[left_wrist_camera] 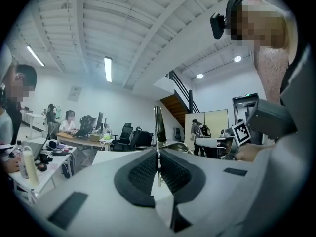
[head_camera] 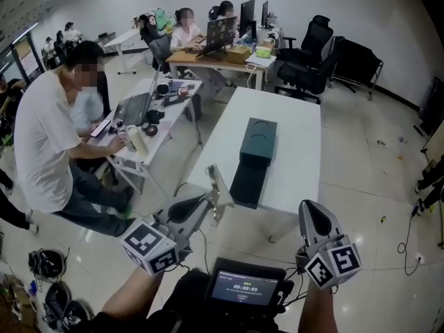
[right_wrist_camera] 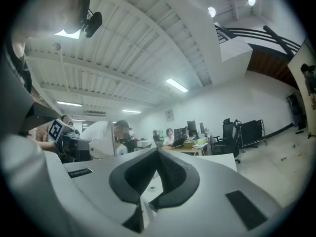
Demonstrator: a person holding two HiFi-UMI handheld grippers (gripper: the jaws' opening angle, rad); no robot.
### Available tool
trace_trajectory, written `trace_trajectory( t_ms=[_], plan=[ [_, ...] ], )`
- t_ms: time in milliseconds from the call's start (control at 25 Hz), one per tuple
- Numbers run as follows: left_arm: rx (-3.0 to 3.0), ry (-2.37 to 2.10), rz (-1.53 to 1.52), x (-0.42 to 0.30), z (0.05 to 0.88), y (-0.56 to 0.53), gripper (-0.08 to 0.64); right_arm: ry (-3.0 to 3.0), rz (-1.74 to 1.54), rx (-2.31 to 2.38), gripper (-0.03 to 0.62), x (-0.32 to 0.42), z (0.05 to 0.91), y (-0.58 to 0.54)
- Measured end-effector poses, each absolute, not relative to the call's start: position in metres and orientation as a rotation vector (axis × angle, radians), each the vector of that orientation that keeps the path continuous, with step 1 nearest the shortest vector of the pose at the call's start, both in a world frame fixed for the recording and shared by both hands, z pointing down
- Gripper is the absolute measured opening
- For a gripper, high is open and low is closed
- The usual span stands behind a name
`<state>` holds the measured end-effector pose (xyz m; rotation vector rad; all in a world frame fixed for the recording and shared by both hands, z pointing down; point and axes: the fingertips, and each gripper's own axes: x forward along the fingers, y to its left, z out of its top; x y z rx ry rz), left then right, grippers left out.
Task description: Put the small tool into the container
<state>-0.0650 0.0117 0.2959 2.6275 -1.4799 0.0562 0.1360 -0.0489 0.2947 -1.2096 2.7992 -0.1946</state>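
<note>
The left tongs (head_camera: 208,203) are pressed together on the small tool (head_camera: 219,189), a thin strip of bright metal. They pinch it near its lower end, so most of it stands up above the pads. The left gripper view shows it as a narrow upright blade (left_wrist_camera: 159,125) rising out of the closed tips (left_wrist_camera: 158,154). The right tongs (head_camera: 312,210) are shut too, with nothing between them, and the right gripper view shows the pads meeting on themselves (right_wrist_camera: 158,149). I would guess the tool is light, stiff and smooth. It will not bend, but a flat slick blade held by so little of its length could swivel or slip in the pinch. The grip low on the flat faces looks right to me, provided the pressure holds. Both tongs are held about level and point forward, the left one angled across toward the right. The person's left forearm (head_camera: 132,297) is low and bent in close to the body. The container (head_camera: 258,139), a dark green box, sits well ahead on the white worktop (head_camera: 291,137), with a darker flat piece (head_camera: 248,179) touching its near end. That piece may be its lid. I cannot tell whether the box is open.
</note>
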Motion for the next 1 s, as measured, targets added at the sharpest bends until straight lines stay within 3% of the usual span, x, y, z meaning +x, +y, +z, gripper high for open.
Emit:
trace_trajectory(
  t_ms=[1000],
  plan=[
    [2.713,-1.023,0.006,-0.228,0.337,-0.191,0.018,2.671,-0.186,-1.600,0.012,-0.029,0.307,-0.205]
  ],
)
